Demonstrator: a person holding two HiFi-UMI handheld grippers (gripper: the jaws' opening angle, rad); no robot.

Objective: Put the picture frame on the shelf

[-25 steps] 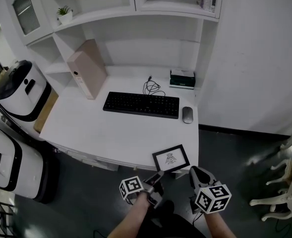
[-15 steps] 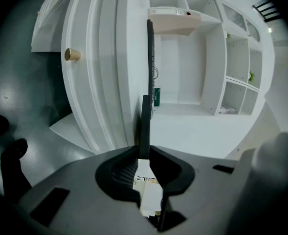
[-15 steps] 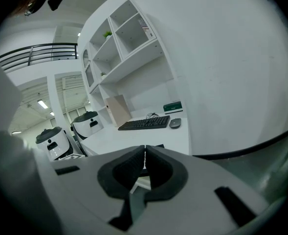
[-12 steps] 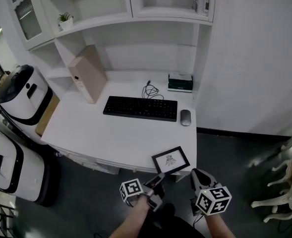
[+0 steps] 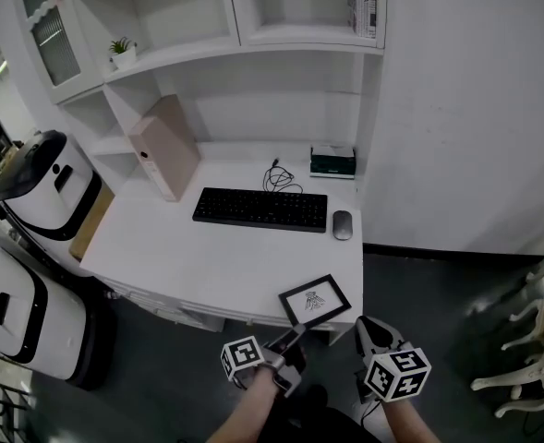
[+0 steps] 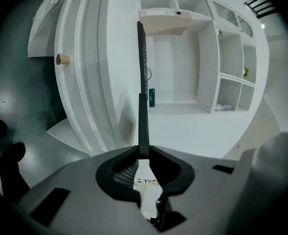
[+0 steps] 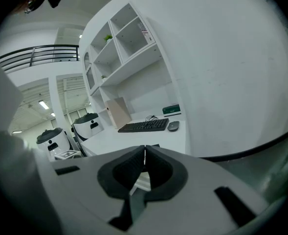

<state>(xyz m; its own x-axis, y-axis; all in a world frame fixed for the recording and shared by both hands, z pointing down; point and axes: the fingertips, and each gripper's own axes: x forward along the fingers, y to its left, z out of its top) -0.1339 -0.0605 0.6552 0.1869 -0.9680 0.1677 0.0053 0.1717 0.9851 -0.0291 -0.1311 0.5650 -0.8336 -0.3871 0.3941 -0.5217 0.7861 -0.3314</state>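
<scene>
The black picture frame point(image 5: 314, 299) with a small drawing sits tilted at the front right corner of the white desk point(image 5: 207, 257). My left gripper point(image 5: 295, 332) reaches up from below the desk edge, shut on the frame's near edge. From the left gripper view the frame point(image 6: 143, 116) is an edge-on dark bar rising from between the jaws of the left gripper point(image 6: 143, 153), whose pads press on it. To the right of it and below the desk corner, my right gripper point(image 5: 368, 332) holds nothing. The right gripper point(image 7: 144, 155) shows its jaws together in its own view.
A black keyboard point(image 5: 260, 209), a mouse point(image 5: 343, 224), a beige box file point(image 5: 164, 146) and a green box point(image 5: 332, 161) are on the desk. White shelves point(image 5: 253, 40) rise above it, with a small plant point(image 5: 121, 52). White machines point(image 5: 41, 187) stand left, a white chair point(image 5: 530, 358) right.
The head view has drifted, so more of the upper shelf shows. The left gripper keeps its place at the frame's near edge; the right gripper has barely moved.
</scene>
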